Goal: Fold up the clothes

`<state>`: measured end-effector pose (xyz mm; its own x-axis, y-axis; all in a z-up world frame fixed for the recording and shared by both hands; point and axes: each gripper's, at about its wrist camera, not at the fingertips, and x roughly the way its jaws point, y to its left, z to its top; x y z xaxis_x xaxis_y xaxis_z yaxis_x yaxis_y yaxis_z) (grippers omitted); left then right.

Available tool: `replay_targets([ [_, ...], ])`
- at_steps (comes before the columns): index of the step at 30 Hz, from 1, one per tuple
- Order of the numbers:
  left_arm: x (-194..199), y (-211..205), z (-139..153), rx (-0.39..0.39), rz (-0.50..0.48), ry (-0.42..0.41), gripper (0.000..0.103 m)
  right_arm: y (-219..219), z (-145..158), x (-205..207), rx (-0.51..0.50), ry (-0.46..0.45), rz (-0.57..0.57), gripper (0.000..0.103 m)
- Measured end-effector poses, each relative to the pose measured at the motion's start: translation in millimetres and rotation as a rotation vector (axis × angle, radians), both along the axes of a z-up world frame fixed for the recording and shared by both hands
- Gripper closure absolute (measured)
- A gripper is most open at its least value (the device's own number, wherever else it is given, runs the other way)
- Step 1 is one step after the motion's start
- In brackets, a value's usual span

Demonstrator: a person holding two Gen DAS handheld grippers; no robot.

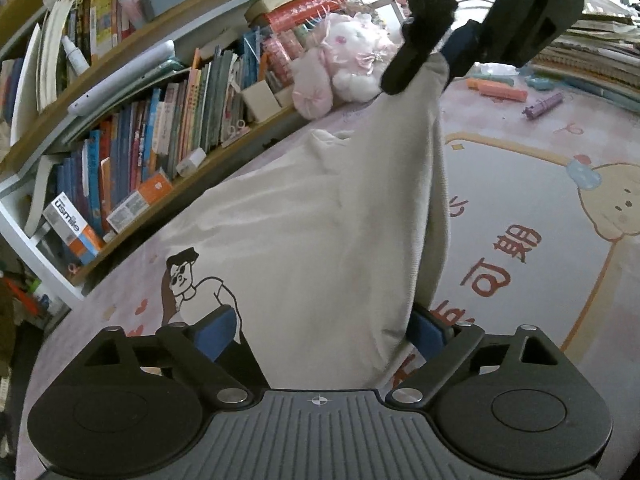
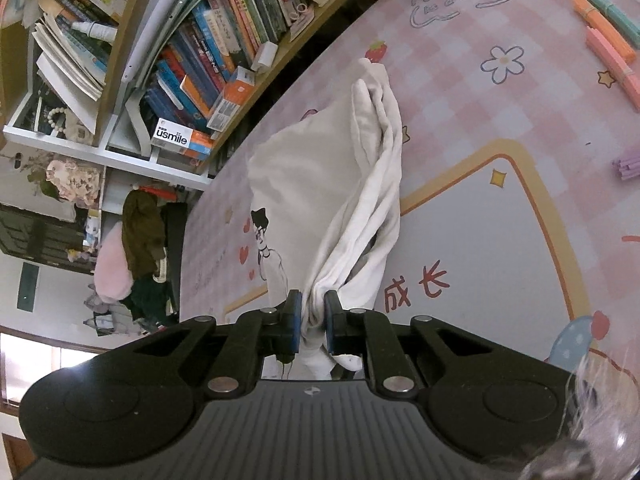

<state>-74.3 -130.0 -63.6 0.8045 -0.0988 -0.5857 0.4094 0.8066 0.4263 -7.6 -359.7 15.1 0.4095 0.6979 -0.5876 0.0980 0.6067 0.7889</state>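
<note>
the right gripper [image 2: 311,320] clamps a bunched edge of the white shirt [image 1: 320,240], lifting it toward one o'clock so the wide-open, empty left gripper [image 1: 320,330] can take the hem at six o'clock.

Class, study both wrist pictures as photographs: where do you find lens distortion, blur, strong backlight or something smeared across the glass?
Left wrist view: fisheye bends the bookshelf into an arc; the right gripper, against a bright window, is almost a silhouette; the white T-shirt looks slightly soft. Right wrist view: the shelves curve likewise; the pinched cloth is sharp; a pale blurred smear covers the bottom right corner.
</note>
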Motion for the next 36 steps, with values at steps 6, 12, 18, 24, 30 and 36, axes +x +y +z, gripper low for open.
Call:
replay_targets([
  [6,-5.8,-4.6,6.1,0.007,-0.035,-0.006,0.007,-2.0,-2.3,-0.3,0.009,0.012,-0.020,0.092],
  [12,-16.4,-10.1,12.8,-0.034,-0.096,-0.021,0.007,2.0,8.1,4.3,0.030,-0.023,-0.019,0.093],
  [18,-10.3,-13.7,1.4,-0.021,-0.082,0.024,0.007,-0.9,20.4,3.9,0.060,-0.054,-0.028,0.093],
  [24,-3.7,-5.1,-1.8,0.039,-0.012,-0.011,0.007,-12.1,19.6,-2.3,0.034,-0.050,-0.053,0.093],
  [30,-2.0,11.3,1.9,0.065,0.022,-0.006,0.007,-20.4,2.4,-12.7,-0.102,-0.041,-0.034,0.093],
  [36,-2.4,6.5,0.0,0.121,0.006,-0.004,0.007,-19.5,-23.9,-19.7,-0.228,-0.015,-0.009,0.091],
])
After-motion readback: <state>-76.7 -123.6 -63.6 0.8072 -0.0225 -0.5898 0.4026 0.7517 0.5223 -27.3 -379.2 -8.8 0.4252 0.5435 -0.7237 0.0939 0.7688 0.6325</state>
